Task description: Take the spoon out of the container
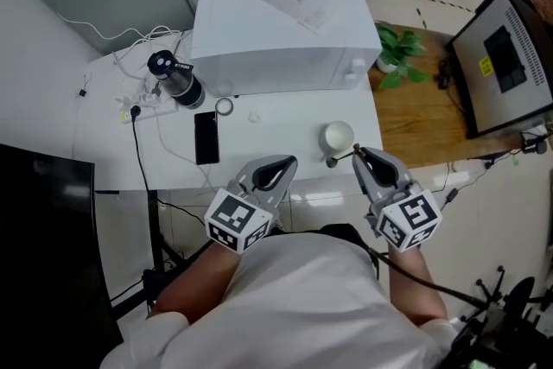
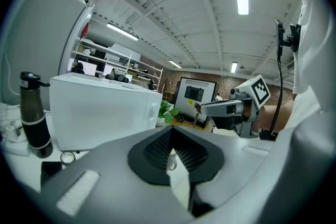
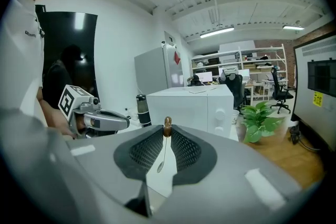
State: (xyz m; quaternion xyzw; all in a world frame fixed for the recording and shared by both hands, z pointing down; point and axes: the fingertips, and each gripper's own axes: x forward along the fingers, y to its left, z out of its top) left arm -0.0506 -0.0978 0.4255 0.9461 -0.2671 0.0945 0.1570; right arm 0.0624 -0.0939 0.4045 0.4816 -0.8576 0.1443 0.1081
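Slippage is the main risk: the right gripper's [image 1: 359,153] jaws pinch only the brown tip of the spoon [image 3: 164,148]. The spoon dangles bowl-down, apparently out of the white cup [image 1: 338,136] on the tabletop [image 1: 285,130], so a swing could twist it loose. The left gripper's [image 1: 288,162] jaws are pressed together, empty.

White on the table [image 1: 285,130], the boxy appliance [image 1: 276,30] and the cup [image 1: 338,135]. Black on the phone [image 1: 206,137]; black with a pale band on the bottle [image 1: 177,84]. Grey shells and black ribbed pads on the left gripper [image 1: 278,162] and right gripper [image 1: 361,153]; black-and-white square markers on the left cube [image 1: 236,220] and right cube [image 1: 409,219]. Silvery with a brown tip on the spoon [image 3: 161,157]. Green on the plant [image 1: 397,47].
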